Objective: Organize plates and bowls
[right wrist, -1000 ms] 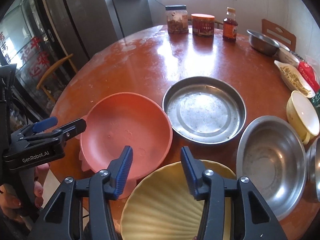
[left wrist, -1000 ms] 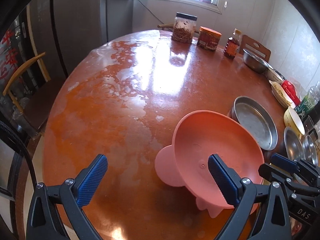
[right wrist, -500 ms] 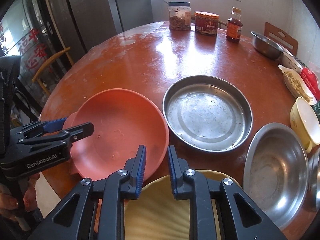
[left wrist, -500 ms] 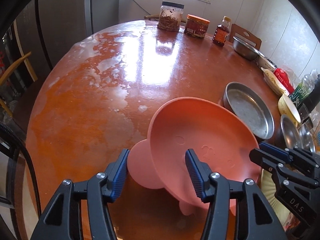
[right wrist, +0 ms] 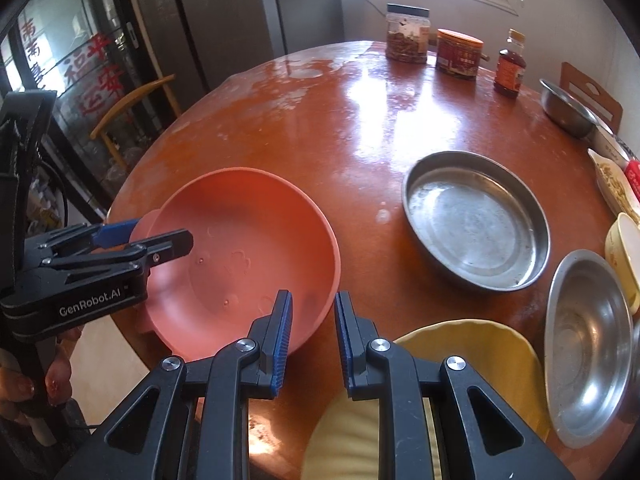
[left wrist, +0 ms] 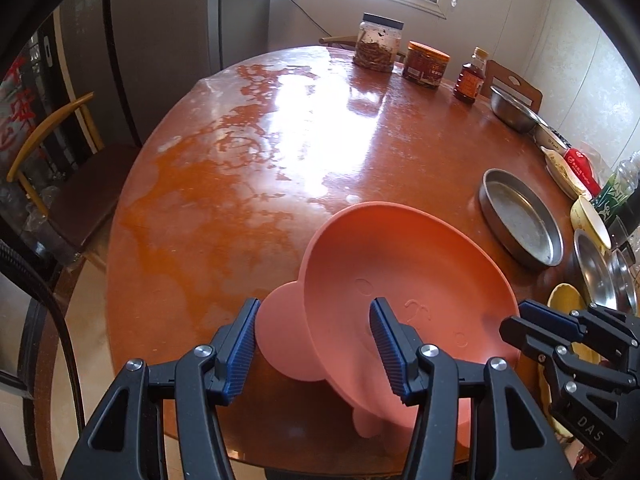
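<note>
**A:** Where's the pink bowl [left wrist: 420, 280]?

**B:** At the near left of the round table [right wrist: 320, 120], by the edge, tipped up a little, it seems. The left gripper [left wrist: 315, 308] has just been closing. Its fingers are now clamped on the bowl's left rim at the ear-shaped tab, one pad inside and one outside.

**A:** And the other hand?

**B:** The right gripper [right wrist: 313, 298] has just been closing too. Its pads are almost together, with the bowl's near-right rim running up between them. I read that as a pinch on the rim.

**A:** So how much is sorted?

**B:** Very little, I'd judge. Nothing is nested yet. The yellow scalloped plate [right wrist: 472, 360] lies alone just right of the pink bowl. The round steel pan [right wrist: 476, 220] sits beyond it. A steel bowl [right wrist: 588, 336] and a cream bowl [right wrist: 620, 248] are at the right edge. Another steel bowl [right wrist: 568, 108] is far right, well apart.

**A:** What's left, then?

**B:** Nearly all of it: placing this bowl, then gathering the plates and bowls into stacks.
</note>
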Tool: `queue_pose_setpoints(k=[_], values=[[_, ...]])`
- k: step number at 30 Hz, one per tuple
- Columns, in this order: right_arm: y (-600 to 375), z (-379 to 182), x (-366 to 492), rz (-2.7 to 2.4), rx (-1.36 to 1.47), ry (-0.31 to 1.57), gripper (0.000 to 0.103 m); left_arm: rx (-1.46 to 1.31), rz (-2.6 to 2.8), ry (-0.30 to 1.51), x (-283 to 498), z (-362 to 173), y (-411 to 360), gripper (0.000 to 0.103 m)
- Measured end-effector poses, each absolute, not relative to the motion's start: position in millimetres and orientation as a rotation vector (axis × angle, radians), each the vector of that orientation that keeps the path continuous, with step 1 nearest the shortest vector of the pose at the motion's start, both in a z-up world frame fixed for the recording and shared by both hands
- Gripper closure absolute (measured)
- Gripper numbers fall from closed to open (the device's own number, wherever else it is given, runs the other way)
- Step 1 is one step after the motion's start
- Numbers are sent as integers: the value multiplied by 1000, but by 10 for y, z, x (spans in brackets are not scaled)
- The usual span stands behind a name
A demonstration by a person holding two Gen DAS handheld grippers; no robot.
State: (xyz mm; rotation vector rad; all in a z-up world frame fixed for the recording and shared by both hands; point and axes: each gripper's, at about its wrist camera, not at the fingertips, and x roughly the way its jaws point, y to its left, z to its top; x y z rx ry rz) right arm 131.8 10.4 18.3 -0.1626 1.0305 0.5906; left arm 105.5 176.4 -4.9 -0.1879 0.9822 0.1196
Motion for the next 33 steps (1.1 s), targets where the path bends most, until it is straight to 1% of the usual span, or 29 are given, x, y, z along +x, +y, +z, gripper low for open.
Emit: queue_pose_setpoints(k=[21, 26, 29, 31, 33], values=[[95, 210, 1170, 626, -132, 1017, 79, -196, 144, 985, 1051, -102, 1805, 47], [71, 264, 1129, 635, -118, 990, 79, -209, 161, 956, 1003, -36, 1834, 43], [7, 332, 1114, 631, -102, 963, 77, -214, 163, 925, 945, 57, 1841, 40], [-43, 363, 1109, 628, -88, 955, 72, -214, 175, 905, 898, 130, 1837, 40], [-132, 395, 1099, 620, -63, 955, 71, -207, 170, 884, 852, 209, 1794, 40]])
